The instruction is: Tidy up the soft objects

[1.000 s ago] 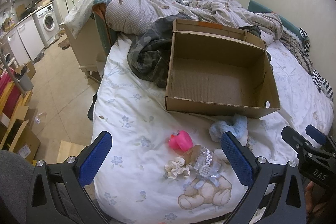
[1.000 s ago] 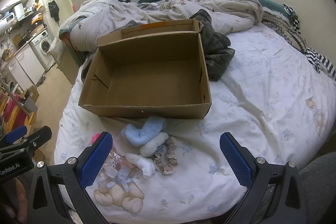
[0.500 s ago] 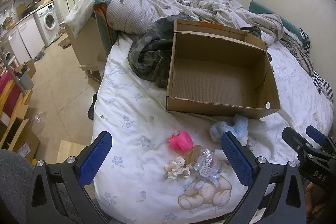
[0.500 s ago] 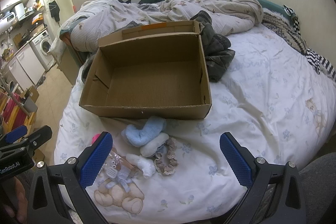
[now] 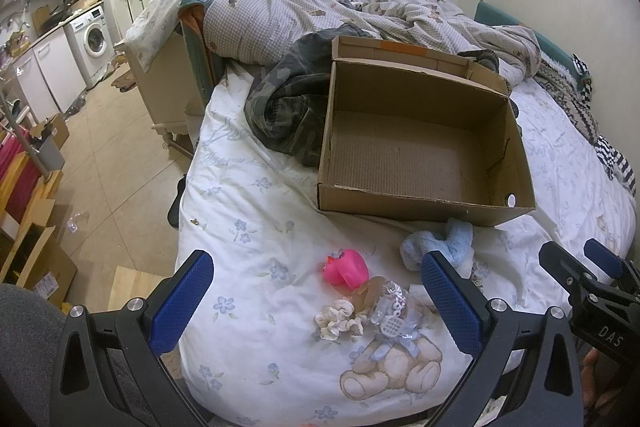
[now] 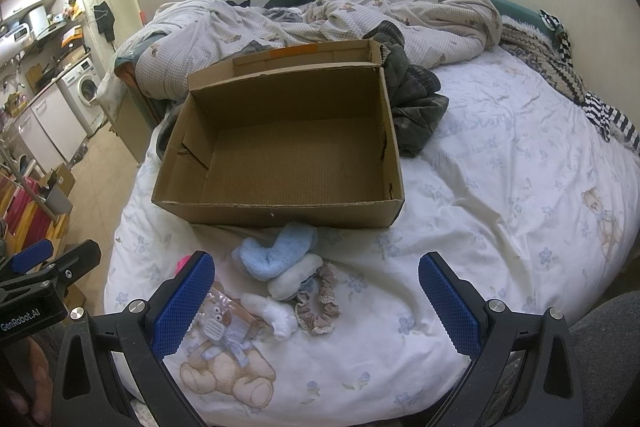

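**Open box on the bed, soft things heaped before it**

The cardboard box (image 5: 420,147) (image 6: 280,155) sits on the bed with its flaps up and only its bare corrugated floor showing inside. Just in front of its near wall lies the small pile: a light blue plush piece (image 6: 276,251) (image 5: 440,247) touching the box front, a white plush roll (image 6: 294,277) against it, a beige lace scrunchie (image 6: 318,305), a white sock (image 6: 276,315), a clear packet with a bow (image 6: 224,323) (image 5: 390,311), a cream scrunchie (image 5: 336,319) and a pink rubber duck (image 5: 346,267).

The bed sheet (image 6: 500,207) (image 5: 248,227) is white with blue flowers and teddy bears; a rumpled checked duvet (image 5: 280,11) and a camouflage garment (image 5: 288,107) lie behind the box. Off the bed's left side — tiled floor and a washing machine (image 5: 94,35).

The left gripper (image 5: 316,291) and right gripper (image 6: 316,291) both hang over the near edge of the bed, jaws spread wide, holding and touching nothing.
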A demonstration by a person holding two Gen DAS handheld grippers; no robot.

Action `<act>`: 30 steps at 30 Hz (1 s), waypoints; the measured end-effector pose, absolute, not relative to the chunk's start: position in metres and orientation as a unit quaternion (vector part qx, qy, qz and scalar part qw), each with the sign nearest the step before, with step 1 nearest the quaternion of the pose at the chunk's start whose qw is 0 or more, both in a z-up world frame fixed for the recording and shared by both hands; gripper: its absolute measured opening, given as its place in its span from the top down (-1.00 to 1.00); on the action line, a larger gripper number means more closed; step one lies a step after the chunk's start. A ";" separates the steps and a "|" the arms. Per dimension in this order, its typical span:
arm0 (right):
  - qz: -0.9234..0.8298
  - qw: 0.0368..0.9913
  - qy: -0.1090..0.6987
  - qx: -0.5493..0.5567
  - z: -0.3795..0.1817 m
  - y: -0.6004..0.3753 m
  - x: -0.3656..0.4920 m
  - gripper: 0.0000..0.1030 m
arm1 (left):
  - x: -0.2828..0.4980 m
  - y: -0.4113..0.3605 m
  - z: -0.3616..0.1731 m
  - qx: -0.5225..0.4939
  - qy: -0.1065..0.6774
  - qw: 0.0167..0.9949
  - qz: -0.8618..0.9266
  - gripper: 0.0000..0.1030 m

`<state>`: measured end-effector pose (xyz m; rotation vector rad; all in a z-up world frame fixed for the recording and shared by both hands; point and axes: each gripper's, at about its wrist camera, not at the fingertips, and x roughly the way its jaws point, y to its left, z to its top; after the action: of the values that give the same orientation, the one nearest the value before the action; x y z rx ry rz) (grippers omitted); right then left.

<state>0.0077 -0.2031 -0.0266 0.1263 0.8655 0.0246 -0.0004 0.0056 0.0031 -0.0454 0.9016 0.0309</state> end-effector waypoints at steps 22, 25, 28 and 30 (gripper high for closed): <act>0.011 0.906 0.418 0.061 -0.026 -0.203 0.007 -1.00 | 0.002 0.011 0.003 -0.021 0.435 0.900 0.015 -1.00; 0.011 0.906 0.418 0.061 -0.026 -0.203 0.008 -1.00 | 0.002 0.011 0.003 -0.021 0.435 0.900 0.015 -1.00; 0.012 0.906 0.418 0.062 -0.025 -0.203 0.008 -1.00 | 0.003 0.015 0.003 -0.020 0.436 0.899 0.018 -1.00; 0.015 0.904 0.421 0.069 -0.025 -0.205 0.009 -1.00 | 0.006 0.018 0.004 -0.014 0.441 0.897 0.026 -1.00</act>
<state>0.0085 -0.2047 -0.0245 0.1419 0.8706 0.0320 0.0057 0.0182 0.0043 -0.0296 0.9136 0.0533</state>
